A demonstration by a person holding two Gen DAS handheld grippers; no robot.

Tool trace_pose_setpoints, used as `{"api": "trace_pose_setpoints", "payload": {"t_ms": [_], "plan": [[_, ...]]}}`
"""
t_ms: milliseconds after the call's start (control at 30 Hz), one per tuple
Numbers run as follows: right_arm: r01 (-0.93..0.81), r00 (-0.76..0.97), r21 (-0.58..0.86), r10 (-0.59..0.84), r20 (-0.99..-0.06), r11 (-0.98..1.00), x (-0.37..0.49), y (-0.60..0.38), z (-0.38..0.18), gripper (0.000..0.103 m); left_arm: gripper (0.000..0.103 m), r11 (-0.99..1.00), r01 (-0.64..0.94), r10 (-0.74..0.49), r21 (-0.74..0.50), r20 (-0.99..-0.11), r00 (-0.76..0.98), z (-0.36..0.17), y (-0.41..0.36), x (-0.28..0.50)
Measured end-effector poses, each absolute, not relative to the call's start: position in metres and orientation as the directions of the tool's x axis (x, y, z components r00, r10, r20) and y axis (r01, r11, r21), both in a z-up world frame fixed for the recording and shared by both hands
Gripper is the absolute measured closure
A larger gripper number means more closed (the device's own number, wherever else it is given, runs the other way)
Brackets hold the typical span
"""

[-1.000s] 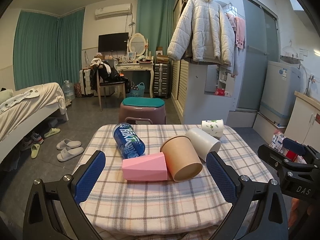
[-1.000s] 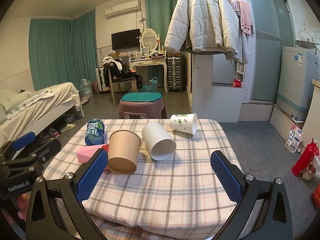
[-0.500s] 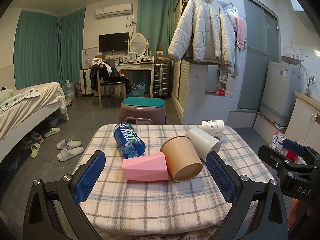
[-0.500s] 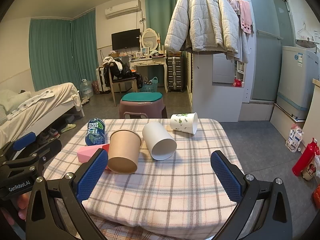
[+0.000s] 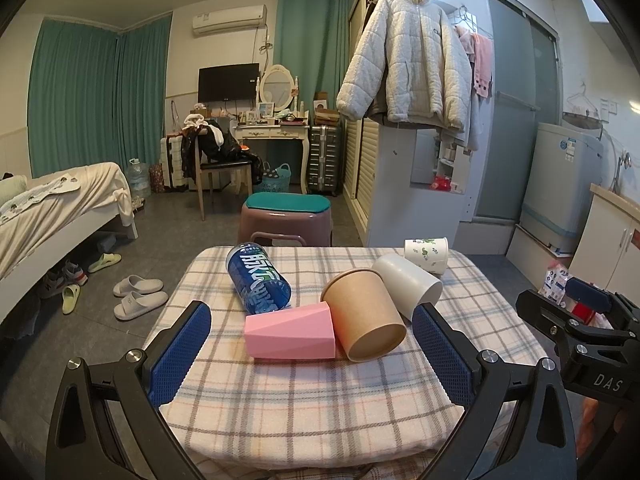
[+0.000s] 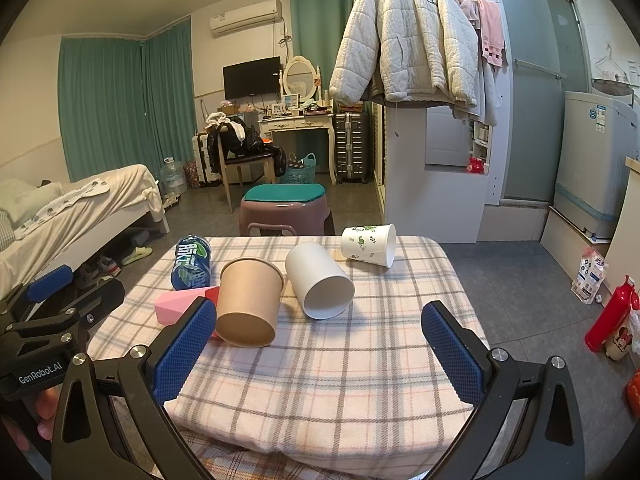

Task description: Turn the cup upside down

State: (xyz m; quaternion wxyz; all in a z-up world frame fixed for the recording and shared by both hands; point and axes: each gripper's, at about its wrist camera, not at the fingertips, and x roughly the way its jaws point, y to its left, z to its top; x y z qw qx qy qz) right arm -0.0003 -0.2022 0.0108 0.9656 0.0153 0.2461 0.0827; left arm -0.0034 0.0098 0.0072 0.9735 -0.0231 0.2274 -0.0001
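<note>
Both grippers, left gripper point(image 5: 311, 354) and right gripper point(image 6: 318, 349), hover wide open and empty short of the table point(image 6: 340, 380). Ahead lie three cups on their sides: brown cup point(image 6: 248, 300), white cup point(image 6: 320, 284), printed cup point(image 6: 370, 245). Best to pinch one wall gently, mid-body, then rotate rim-down. Readable markings: "DAS", "GenRobot.AI".

Matt kraft paper cup point(image 5: 366, 314), smooth white cup point(image 5: 410, 290), glossy-labelled blue bottle point(image 5: 258, 282) and matt pink block point(image 5: 290, 334) on a woven plaid cloth tabletop point(image 5: 320, 404).
</note>
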Motion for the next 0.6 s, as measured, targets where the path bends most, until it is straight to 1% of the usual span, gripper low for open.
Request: {"api": "trace_pose_setpoints", "payload": {"t_ms": [367, 433, 600], "plan": [[-0.154, 0.863, 0.070, 0.168, -0.477, 0.986, 0.000, -0.199, 0.012, 0.000, 0.000, 0.999, -0.013, -0.008, -0.045, -0.445, 0.896, 0.001, 0.009, -0.009], [-0.155, 0.861, 0.068, 0.169, -0.479, 0.986, 0.000, -0.195, 0.002, 0.000, 0.000, 0.999, -0.013, -0.008, -0.045, -0.445, 0.895, 0.001, 0.009, -0.008], [-0.158, 0.859, 0.066, 0.170, -0.484, 0.985, 0.002, -0.192, 0.001, 0.000, 0.000, 0.999, -0.016, -0.008, -0.050, -0.449, 0.894, -0.002, 0.012, -0.008]]}}
